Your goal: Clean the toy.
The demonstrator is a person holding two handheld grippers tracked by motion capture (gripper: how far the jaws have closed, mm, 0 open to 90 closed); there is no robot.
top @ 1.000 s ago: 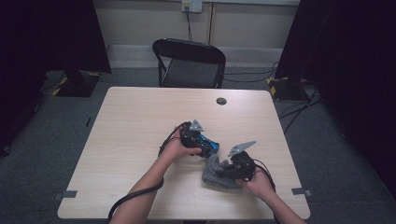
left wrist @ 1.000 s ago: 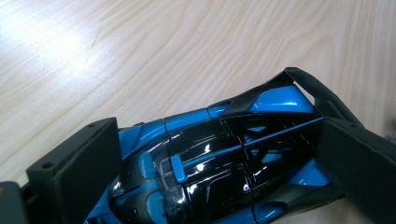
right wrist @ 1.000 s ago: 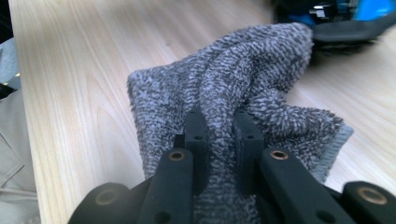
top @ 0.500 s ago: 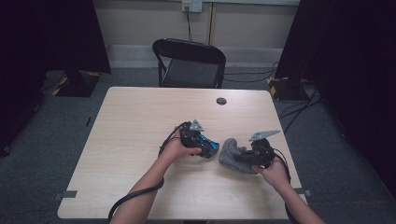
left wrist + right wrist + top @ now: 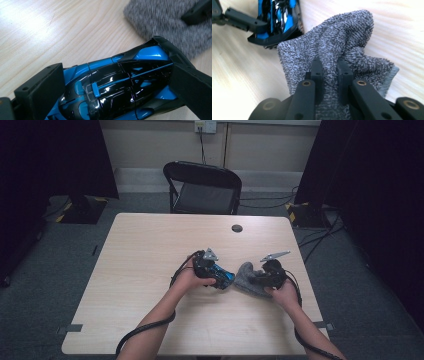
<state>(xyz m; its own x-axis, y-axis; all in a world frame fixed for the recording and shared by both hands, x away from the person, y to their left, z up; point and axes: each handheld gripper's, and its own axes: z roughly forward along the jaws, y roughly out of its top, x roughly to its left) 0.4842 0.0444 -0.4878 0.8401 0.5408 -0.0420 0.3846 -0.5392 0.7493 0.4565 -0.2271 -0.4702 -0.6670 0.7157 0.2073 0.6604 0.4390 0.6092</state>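
- A blue and black toy car point(image 5: 117, 85) is grasped by the left claw point(image 5: 216, 276), with one black jaw pressed against each of its sides.
- The toy car lies on the pale wooden table point(image 5: 150, 250), toward the near right part of it.
- A grey towel point(image 5: 337, 47) is pinched in a bunched fold by the right claw point(image 5: 329, 70), whose jaws are clenched tight on the cloth.
- The towel is seen just to the right of the toy car, with its edge touching or almost touching the car's end.
- The right claw is placed just beyond the towel, on the side away from the toy car.
- A small dark round disc point(image 5: 237, 228) is set on the table well behind the toy car.
- A black folding chair point(image 5: 202, 187) stands beyond the far edge of the table.
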